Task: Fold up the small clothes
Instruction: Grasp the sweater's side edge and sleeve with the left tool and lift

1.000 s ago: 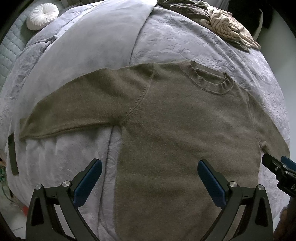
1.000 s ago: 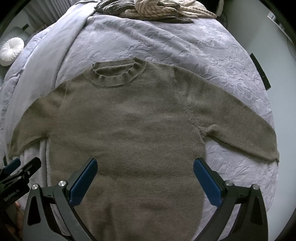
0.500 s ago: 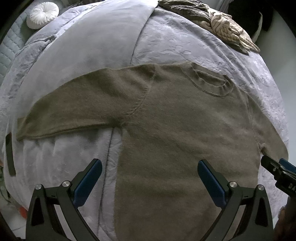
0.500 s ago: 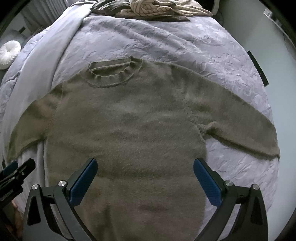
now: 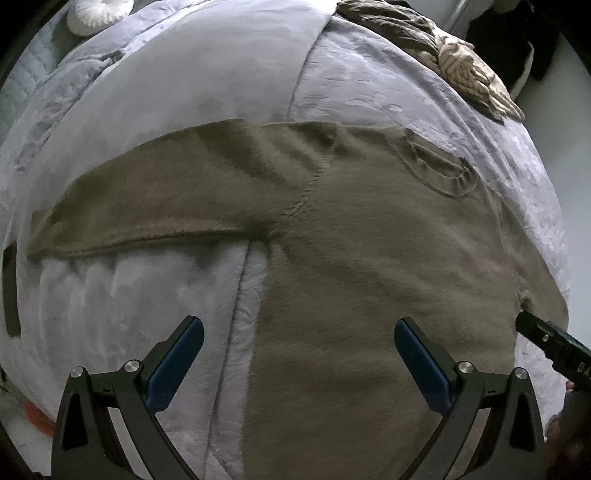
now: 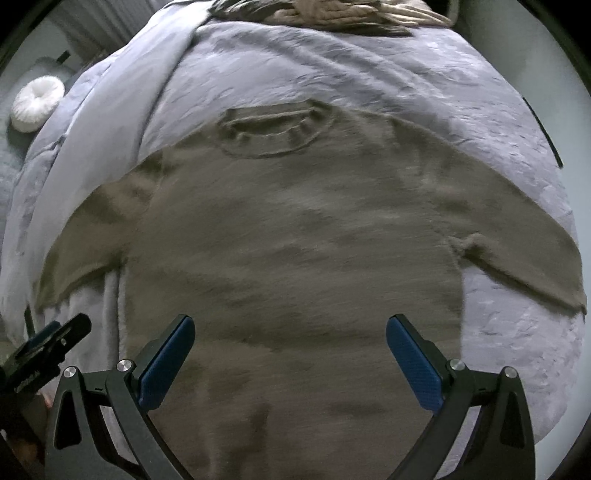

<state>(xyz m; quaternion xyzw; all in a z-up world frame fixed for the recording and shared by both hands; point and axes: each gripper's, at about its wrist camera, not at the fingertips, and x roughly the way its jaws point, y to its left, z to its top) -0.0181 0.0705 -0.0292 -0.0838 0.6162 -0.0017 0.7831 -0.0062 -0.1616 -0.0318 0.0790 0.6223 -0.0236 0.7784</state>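
Observation:
An olive-brown knit sweater [image 5: 369, 258] [image 6: 295, 251] lies flat, front up, on a lavender bedspread [image 5: 221, 74], sleeves spread to both sides and collar [image 6: 273, 129] at the far end. My left gripper [image 5: 295, 332] hovers open above the sweater's lower left side, one blue pad over the bedspread, the other over the body. My right gripper [image 6: 290, 332] is open above the lower body, nothing between its fingers. The right gripper's tip [image 5: 546, 339] shows at the left view's right edge; the left gripper's tip [image 6: 48, 347] shows at the right view's left edge.
A heap of other clothes, with a beige striped piece [image 5: 469, 77] [image 6: 332, 11], lies at the far end of the bed. A round white cushion [image 5: 99, 11] [image 6: 35, 103] sits far left. The bed's right edge drops off near a pale wall [image 6: 535, 55].
Both grippers have moved forward and lower over the sweater, which now fills more of each view. The right view is motion-blurred. Both stay open.

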